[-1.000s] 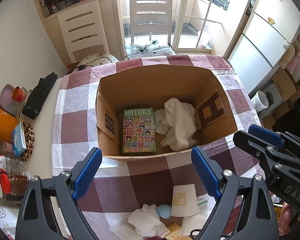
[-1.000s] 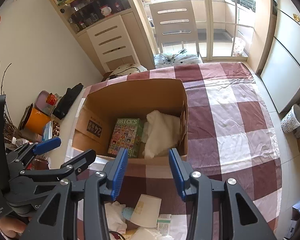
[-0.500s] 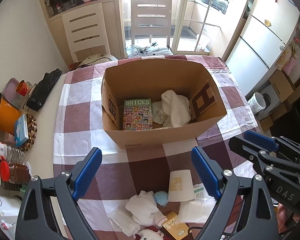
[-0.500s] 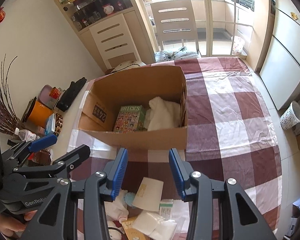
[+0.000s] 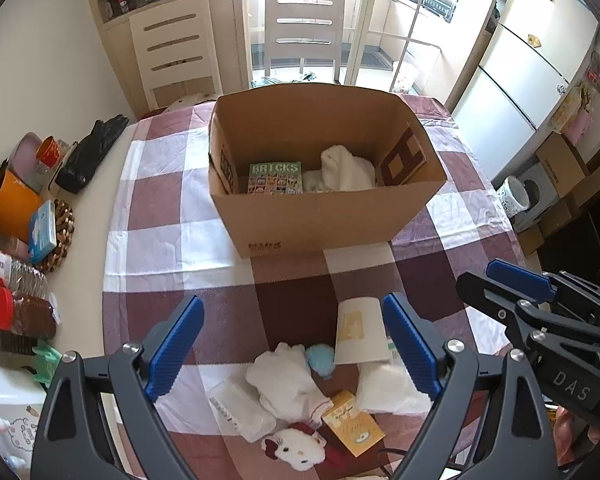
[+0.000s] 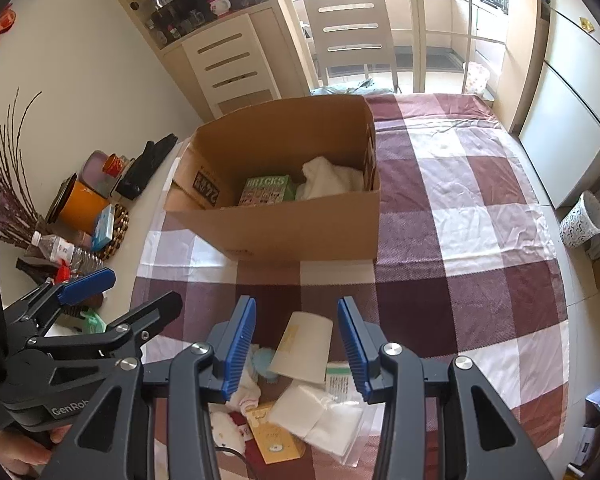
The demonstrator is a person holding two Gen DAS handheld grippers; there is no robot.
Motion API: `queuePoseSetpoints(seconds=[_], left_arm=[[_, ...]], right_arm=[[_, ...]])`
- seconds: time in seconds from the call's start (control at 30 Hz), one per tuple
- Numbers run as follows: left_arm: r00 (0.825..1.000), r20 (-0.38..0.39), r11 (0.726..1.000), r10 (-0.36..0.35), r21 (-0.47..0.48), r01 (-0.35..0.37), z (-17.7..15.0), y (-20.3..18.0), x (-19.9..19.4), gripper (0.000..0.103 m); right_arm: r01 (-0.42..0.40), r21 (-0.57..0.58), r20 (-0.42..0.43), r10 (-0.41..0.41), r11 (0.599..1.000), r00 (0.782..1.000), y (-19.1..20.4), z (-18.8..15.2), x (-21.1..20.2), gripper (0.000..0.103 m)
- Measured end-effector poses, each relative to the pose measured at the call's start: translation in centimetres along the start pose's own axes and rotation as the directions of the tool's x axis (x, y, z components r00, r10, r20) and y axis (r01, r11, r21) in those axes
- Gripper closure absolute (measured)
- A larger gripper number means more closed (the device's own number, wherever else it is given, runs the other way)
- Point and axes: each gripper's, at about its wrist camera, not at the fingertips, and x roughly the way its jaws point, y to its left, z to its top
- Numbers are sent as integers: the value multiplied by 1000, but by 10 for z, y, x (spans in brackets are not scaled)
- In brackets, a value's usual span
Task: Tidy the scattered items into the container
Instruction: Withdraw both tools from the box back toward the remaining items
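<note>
An open cardboard box (image 5: 324, 216) stands mid-table on the checked cloth; inside lie a green BRICKS box (image 5: 275, 178) and a white cloth (image 5: 342, 172). Nearer me is a loose pile: an overturned paper cup (image 5: 358, 336), a white sock (image 5: 284, 380), a blue pompom (image 5: 320, 356), a yellow card (image 5: 352, 428), a cat plush (image 5: 296, 448) and clear packets (image 5: 240, 408). My left gripper (image 5: 292, 308) hovers wide open above the pile. My right gripper (image 6: 297, 308) hangs over the cup (image 6: 302, 348), jaws partly apart, pads touching nothing.
Along the table's left edge stand an orange pot (image 5: 12, 208), bottles (image 5: 16, 272), a blue tissue pack (image 5: 42, 228) and black gloves (image 5: 92, 152). Two white chairs (image 5: 304, 28) stand behind the table. A fridge and cardboard boxes (image 5: 560, 160) are to the right.
Both grippers have drawn back from the box toward the table's near edge. The box now looks farther away and more of the scattered pile has come into view. Jaw openings are unchanged.
</note>
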Motion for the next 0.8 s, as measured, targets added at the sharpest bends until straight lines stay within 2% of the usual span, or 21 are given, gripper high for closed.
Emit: queuePoseSetpoints(seconds=[0.3, 0.8], left_arm=[[1000, 17, 1000, -1, -20, 1, -25, 6, -16, 11], [1000, -9, 1000, -13, -27, 13, -84, 7, -27, 11]], right_arm=[[6, -8, -16, -7, 1000, 1000, 8, -32, -6, 59], [17, 4, -51, -17, 1000, 999, 20, -92, -9, 59]])
